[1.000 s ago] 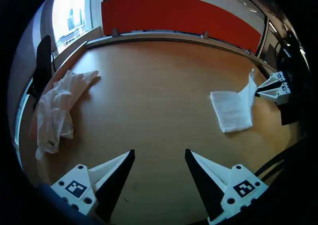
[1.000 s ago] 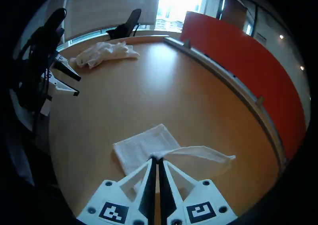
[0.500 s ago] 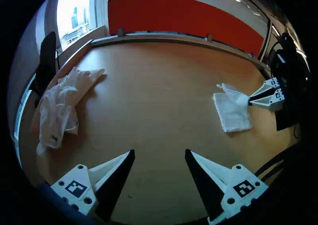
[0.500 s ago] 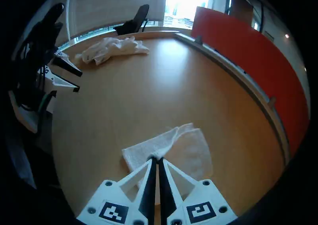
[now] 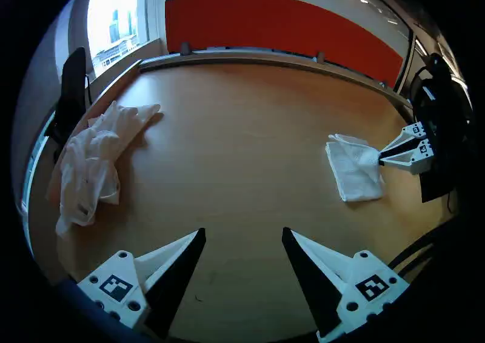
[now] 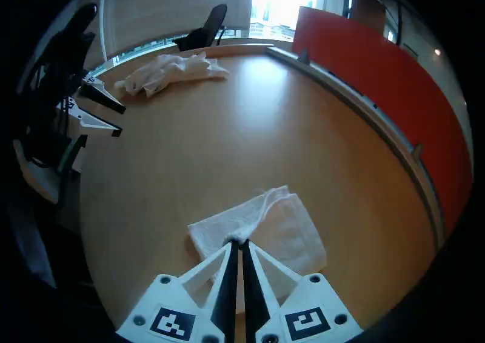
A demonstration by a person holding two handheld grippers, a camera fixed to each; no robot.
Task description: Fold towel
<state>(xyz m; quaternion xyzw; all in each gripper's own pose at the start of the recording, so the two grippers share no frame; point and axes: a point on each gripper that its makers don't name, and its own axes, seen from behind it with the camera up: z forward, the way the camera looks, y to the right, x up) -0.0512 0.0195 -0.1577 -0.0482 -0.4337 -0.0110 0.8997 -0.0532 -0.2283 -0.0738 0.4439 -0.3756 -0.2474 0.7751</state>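
in the right gripper view we see the right gripper [image 6: 237, 246], fingers pressed together on a raised fold of the white towel [image 6: 267, 225], which lies folded on the near part of the wooden table [image 6: 242, 131]. in the left gripper view the left gripper [image 5: 242, 237] is spread wide and holds nothing, well apart from the towel. a crumpled white cloth [image 5: 91, 161] lies at the table's left edge, near a black office chair [image 5: 68, 94]; an orange partition [image 5: 273, 22] borders the far side

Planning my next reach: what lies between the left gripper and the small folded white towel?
Only bare wooden tabletop separates the left gripper and the folded white towel, per the left gripper view.
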